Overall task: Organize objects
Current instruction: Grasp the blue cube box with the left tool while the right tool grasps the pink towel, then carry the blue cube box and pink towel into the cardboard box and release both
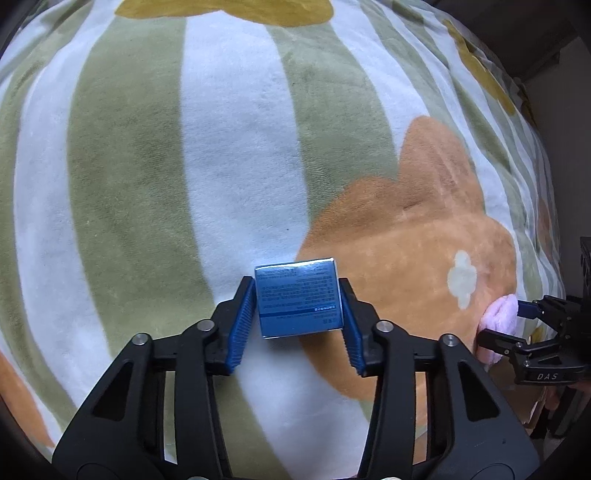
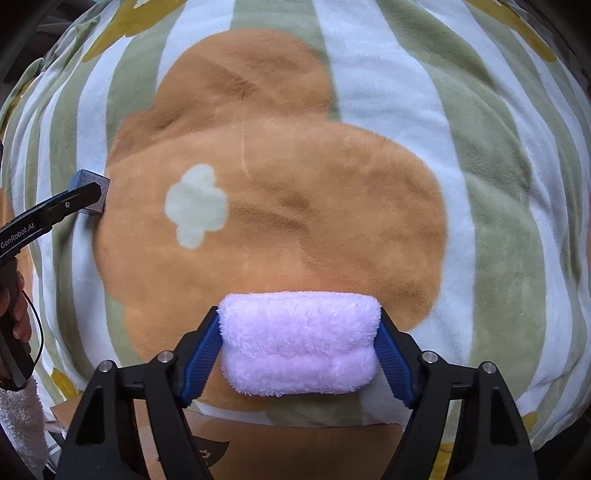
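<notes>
My left gripper [image 1: 298, 317] is shut on a small shiny blue box [image 1: 300, 297] with fine print, held just above the striped blanket [image 1: 229, 155]. My right gripper [image 2: 300, 354] is shut on a folded fluffy pink towel [image 2: 299, 341], over the orange bear patch [image 2: 280, 206] of the blanket. The right gripper [image 1: 496, 325] with the pink towel [image 1: 499, 314] shows at the right edge of the left wrist view. The left gripper's finger [image 2: 79, 195] and the blue box [image 2: 90, 186] show at the left edge of the right wrist view.
The green and white striped plush blanket covers the whole surface, with yellow patches [image 1: 221, 11] at the far edge. A brown cardboard box [image 2: 280, 450] lies below the right gripper at the blanket's near edge. A white towel [image 2: 20, 428] hangs at the bottom left.
</notes>
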Tool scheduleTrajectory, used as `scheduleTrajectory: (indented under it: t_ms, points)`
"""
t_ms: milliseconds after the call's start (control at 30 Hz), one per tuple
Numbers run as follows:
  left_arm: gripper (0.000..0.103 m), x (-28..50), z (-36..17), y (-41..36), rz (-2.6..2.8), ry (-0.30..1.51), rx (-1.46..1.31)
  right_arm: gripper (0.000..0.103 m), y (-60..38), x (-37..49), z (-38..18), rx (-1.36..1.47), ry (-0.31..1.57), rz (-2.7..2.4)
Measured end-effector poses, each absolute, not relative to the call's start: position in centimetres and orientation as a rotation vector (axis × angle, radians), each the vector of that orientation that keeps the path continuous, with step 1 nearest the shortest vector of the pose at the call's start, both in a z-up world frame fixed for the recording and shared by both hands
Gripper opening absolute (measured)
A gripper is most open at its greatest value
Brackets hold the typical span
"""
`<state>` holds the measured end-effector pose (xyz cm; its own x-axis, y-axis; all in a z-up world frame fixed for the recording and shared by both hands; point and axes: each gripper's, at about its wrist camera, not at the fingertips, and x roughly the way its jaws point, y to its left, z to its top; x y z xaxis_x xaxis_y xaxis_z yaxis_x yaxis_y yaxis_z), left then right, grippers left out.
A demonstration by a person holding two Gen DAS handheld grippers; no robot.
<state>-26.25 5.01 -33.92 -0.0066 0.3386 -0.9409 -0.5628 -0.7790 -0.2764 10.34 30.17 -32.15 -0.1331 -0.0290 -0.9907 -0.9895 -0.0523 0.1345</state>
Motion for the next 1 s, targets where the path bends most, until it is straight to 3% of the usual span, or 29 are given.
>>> scheduleTrajectory:
  t_ms: [1000]
  points:
    - [0.035,-24.7,-31.4,4.3,1.926,0.249,-1.588,0.038,25.8,13.5,-29.1,-1.1,1.211,1.435]
